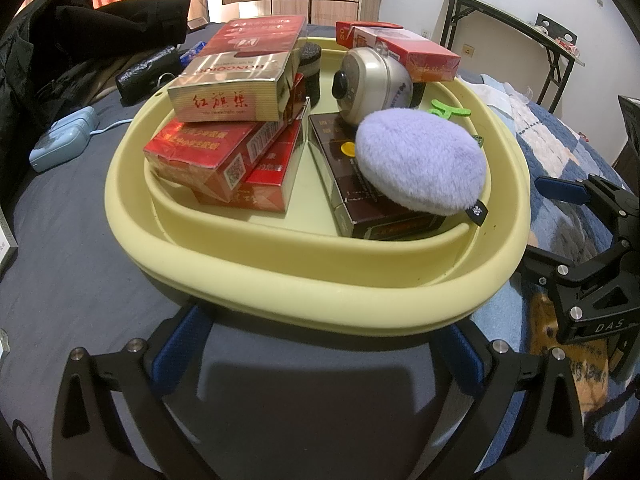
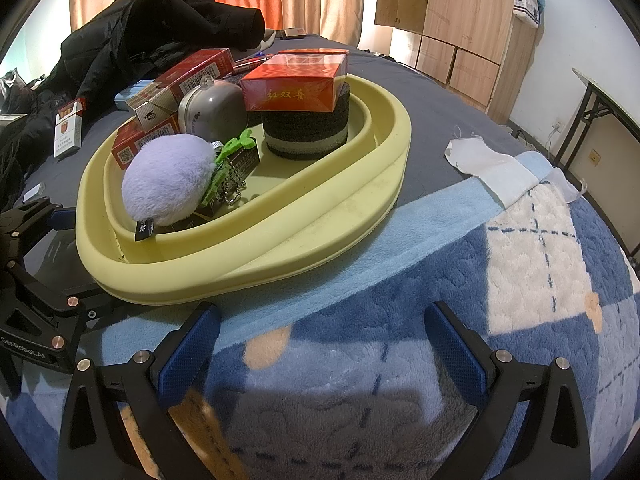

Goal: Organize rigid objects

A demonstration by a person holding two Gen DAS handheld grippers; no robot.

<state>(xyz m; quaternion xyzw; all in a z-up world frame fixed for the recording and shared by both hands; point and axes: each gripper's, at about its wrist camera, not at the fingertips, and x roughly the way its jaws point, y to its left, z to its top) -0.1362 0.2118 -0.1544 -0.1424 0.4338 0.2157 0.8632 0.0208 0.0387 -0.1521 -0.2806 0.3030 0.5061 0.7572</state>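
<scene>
My left gripper (image 1: 320, 354) and right gripper (image 2: 320, 346) both hover with fingers spread and empty before the pale yellow oval plastic basin (image 1: 320, 280) on the bed, already loaded with red cigarette cartons (image 1: 224, 152), a lilac plush pouch (image 1: 420, 160) and a silver round alarm clock (image 1: 372, 80).

pale yellow basin (image 1: 320, 280) holding red cartons (image 1: 224, 152), a lilac plush puff (image 1: 420, 160), a silver tin (image 1: 372, 80). blue-and-cream checked blanket (image 2: 520, 240) at lower right; black jacket (image 2: 160, 12) upper left.

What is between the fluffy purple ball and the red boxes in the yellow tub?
Just bare tub floor, seen in the left wrist view.
</scene>
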